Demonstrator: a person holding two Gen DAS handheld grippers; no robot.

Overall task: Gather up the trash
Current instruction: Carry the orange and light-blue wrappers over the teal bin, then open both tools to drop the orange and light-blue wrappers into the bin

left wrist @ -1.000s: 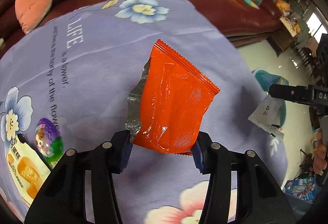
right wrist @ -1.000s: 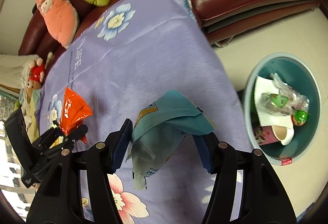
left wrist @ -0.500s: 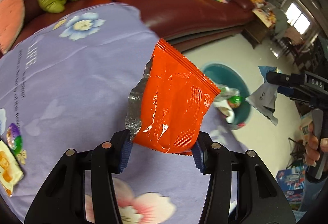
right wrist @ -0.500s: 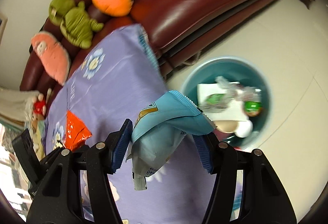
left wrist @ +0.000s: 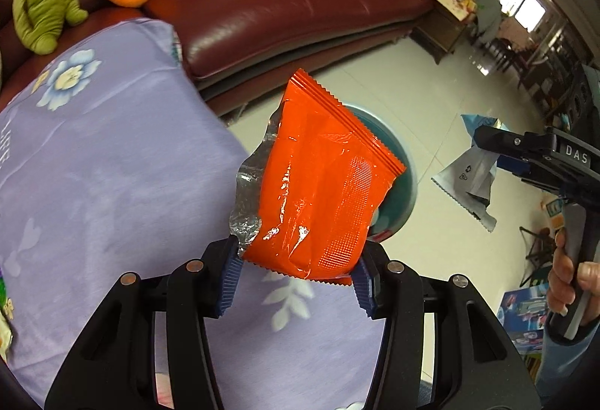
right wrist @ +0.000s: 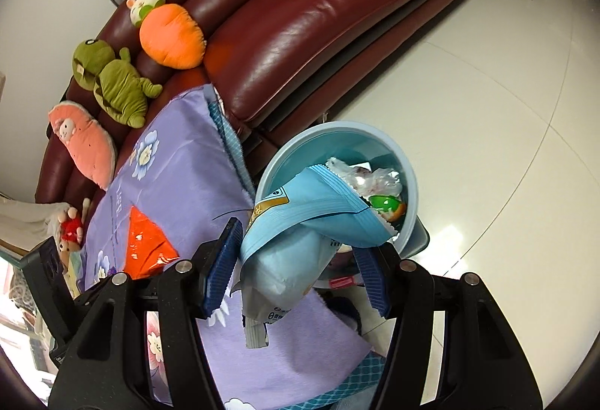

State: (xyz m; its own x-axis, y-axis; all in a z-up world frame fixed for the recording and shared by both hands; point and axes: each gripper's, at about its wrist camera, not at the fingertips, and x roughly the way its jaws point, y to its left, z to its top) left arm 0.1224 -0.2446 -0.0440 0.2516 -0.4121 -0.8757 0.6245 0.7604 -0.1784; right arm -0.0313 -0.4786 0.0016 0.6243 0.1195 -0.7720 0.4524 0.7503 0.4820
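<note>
Two wrappers clamped between fingers: orange wrapper (left wrist: 322,192) left, blue wrapper (right wrist: 311,222) right.

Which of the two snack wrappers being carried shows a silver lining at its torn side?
The orange wrapper held in the left gripper: crinkled silver foil shows along its left edge. The blue wrapper in the right gripper shows none.

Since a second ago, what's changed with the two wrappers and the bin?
Both grippers swung off the purple cloth toward the teal bin: the left gripper carried the orange wrapper, the right gripper the blue wrapper, which now hangs over the bin. Both grips are unchanged; nothing dropped.
</note>
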